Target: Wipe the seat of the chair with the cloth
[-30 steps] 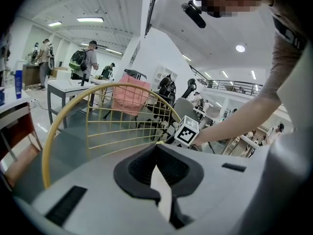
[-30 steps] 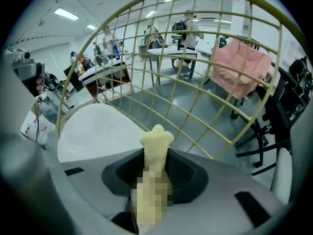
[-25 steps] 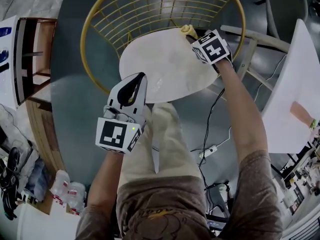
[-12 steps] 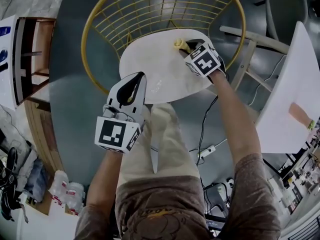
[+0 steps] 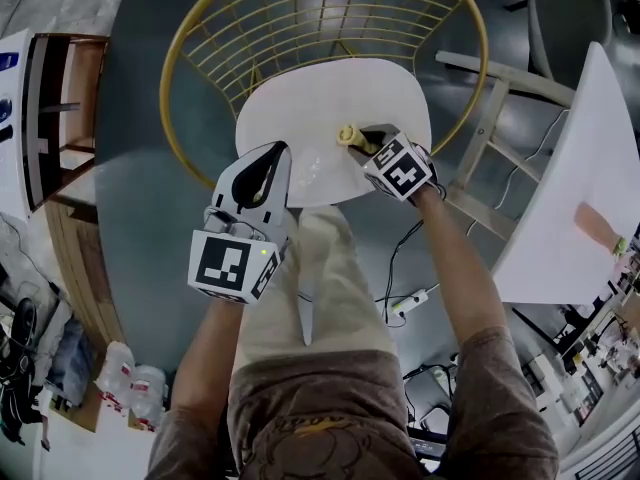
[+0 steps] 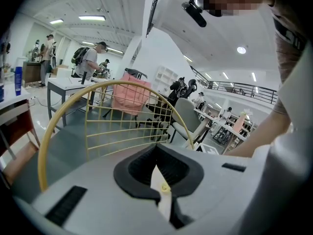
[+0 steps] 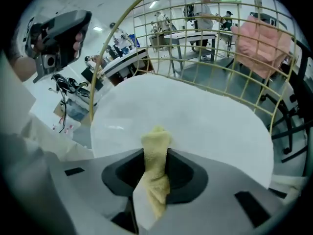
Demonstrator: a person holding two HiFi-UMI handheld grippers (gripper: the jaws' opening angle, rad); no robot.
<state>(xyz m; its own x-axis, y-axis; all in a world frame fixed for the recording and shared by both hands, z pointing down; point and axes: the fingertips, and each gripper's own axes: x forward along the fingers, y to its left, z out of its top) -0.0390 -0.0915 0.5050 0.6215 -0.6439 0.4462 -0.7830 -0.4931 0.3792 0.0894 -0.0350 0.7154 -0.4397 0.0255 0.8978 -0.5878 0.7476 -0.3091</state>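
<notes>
I'm working in a big open lab hall. Beyond my left fingers (image 6: 139,173) I see a high ceiling with strip lights (image 6: 92,18), a mezzanine railing (image 6: 254,89), white shelving (image 6: 164,77) and people (image 6: 90,60) standing at a white counter (image 6: 63,84). Past my right fingers (image 7: 186,173) are more benches (image 7: 124,58) crowded with equipment. Below them, cables (image 5: 392,256) and a power strip (image 5: 417,298) lie on the grey floor (image 5: 150,198).

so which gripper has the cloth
The right gripper: its jaws pinch the yellow cloth over the white seat. The left gripper holds nothing.
</notes>
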